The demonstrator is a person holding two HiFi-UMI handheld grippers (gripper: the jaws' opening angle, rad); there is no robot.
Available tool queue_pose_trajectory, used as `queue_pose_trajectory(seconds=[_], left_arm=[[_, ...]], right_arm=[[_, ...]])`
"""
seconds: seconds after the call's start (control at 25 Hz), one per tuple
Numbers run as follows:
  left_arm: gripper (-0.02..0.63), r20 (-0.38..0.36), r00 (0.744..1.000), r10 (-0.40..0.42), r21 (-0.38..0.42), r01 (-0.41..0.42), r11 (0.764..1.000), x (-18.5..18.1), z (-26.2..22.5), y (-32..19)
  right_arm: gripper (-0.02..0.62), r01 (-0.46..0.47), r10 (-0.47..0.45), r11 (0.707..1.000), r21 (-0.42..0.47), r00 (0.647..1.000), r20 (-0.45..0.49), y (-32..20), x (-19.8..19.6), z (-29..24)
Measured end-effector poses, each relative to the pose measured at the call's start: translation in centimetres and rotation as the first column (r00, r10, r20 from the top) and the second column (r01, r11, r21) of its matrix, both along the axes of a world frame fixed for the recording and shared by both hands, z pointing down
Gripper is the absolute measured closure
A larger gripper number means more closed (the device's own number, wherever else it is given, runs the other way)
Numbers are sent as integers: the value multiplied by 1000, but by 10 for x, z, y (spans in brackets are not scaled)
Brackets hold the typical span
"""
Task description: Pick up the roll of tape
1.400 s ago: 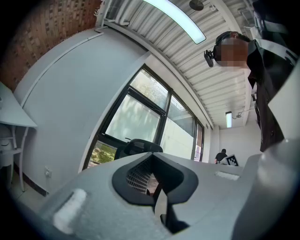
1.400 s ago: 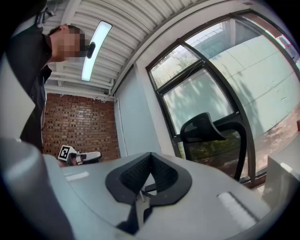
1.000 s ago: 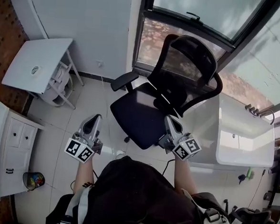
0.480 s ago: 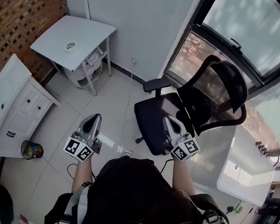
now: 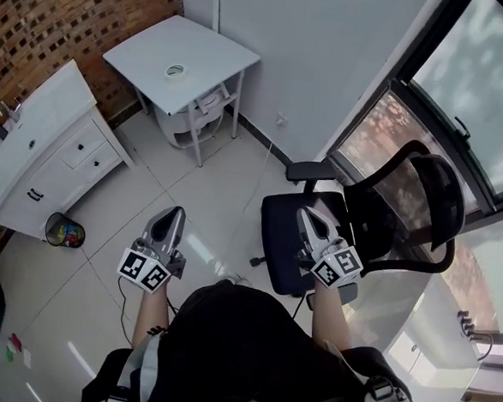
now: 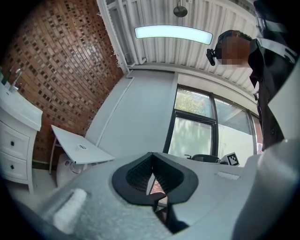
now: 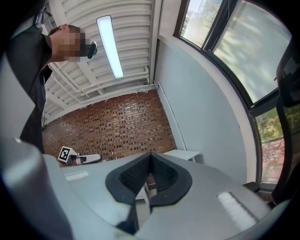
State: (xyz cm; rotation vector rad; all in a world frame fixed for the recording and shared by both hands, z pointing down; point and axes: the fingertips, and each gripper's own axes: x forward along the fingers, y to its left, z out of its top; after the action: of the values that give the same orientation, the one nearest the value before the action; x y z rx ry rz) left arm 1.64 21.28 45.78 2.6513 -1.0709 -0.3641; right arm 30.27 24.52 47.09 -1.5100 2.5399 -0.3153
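Head view: roll of tape [image 5: 175, 71] on white table [image 5: 214, 56], well apart at 12 o'clock from left gripper [image 5: 172, 216] and 10 o'clock from right gripper [image 5: 307, 217]; both jaw pairs closed, empty.

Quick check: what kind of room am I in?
Probably a small home office or workroom: a black office chair, a white table near a brick wall, and a white drawer cabinet on tiled floor.
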Motion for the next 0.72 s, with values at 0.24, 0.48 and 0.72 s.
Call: queue_pose_trajectory(seconds=[0.24,0.48,0.72], left_arm=[[604,7,993,-116,-10,116,993,-24,2,13],[604,14,983,-185,-17,185,983,-32,4,25],[604,38,972,-233,-12,234,972,-27,2,43]], right_arm=[[591,124,-124,992,7,992,12,-18,-28,-1],[591,189,-189,982,-3,981,35,-24,-37,3],[591,279,-279,960,-5,959,46,-29,-50,10]])
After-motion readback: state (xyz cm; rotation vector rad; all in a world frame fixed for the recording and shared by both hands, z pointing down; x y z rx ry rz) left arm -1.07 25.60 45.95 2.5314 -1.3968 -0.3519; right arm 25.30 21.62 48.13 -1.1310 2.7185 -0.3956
